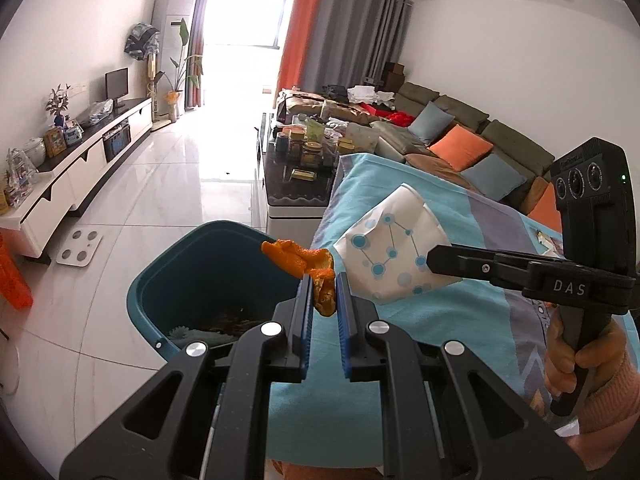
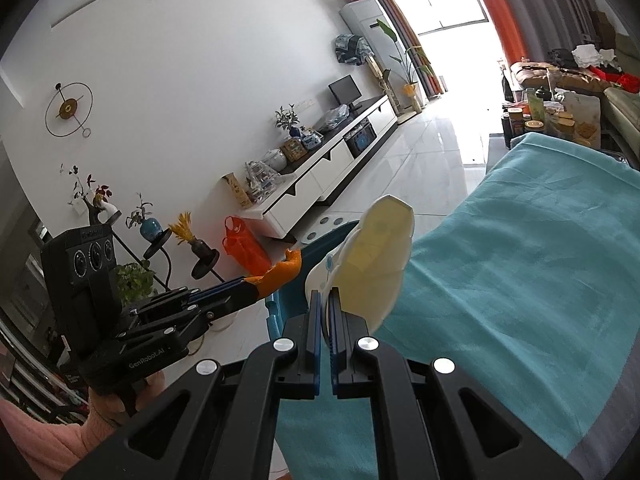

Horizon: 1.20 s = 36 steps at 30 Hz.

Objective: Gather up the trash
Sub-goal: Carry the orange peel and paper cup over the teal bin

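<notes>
An orange peel [image 1: 308, 266] hangs pinched in my left gripper [image 1: 324, 280], which is shut on it just right of the teal bin's [image 1: 160, 276] rim. A flattened white paper cup with blue dots [image 1: 394, 248] is clamped in my right gripper [image 1: 434, 258], held over the cloth beside the peel. In the right wrist view the right gripper [image 2: 325, 298] is shut on the cup [image 2: 376, 256], whose yellowish inside faces the camera. The left gripper [image 2: 256, 282] with the peel [image 2: 280, 274] sits to its left, over the bin [image 2: 320, 246].
A turquoise cloth [image 1: 420, 320] covers the table under both grippers. The bin holds scraps at its bottom. Beyond are a dark coffee table [image 1: 296, 180] crowded with jars, a sofa with cushions [image 1: 460, 148], a white TV cabinet [image 1: 80, 168] and a scale [image 1: 80, 246] on the tiled floor.
</notes>
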Each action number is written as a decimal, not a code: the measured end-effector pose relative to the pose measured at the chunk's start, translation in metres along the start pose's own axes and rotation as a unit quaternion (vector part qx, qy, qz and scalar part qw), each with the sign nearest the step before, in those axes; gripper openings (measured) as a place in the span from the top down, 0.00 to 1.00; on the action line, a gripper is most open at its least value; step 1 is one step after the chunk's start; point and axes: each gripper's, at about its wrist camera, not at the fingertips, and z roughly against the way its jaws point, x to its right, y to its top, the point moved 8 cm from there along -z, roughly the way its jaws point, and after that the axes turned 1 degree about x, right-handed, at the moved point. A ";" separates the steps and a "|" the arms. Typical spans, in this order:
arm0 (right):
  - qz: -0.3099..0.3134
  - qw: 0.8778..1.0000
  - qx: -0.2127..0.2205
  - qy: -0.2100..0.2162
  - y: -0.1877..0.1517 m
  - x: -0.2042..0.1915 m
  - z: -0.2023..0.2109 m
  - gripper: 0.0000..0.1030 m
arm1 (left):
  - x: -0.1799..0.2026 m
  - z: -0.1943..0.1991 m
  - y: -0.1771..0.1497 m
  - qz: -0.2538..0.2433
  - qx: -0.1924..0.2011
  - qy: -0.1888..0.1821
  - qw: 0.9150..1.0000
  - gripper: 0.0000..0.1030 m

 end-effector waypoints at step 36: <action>0.005 0.999 -0.038 0.008 0.007 -0.012 -0.047 0.97 | -0.027 -0.011 0.002 0.021 -0.008 0.035 0.999 0.89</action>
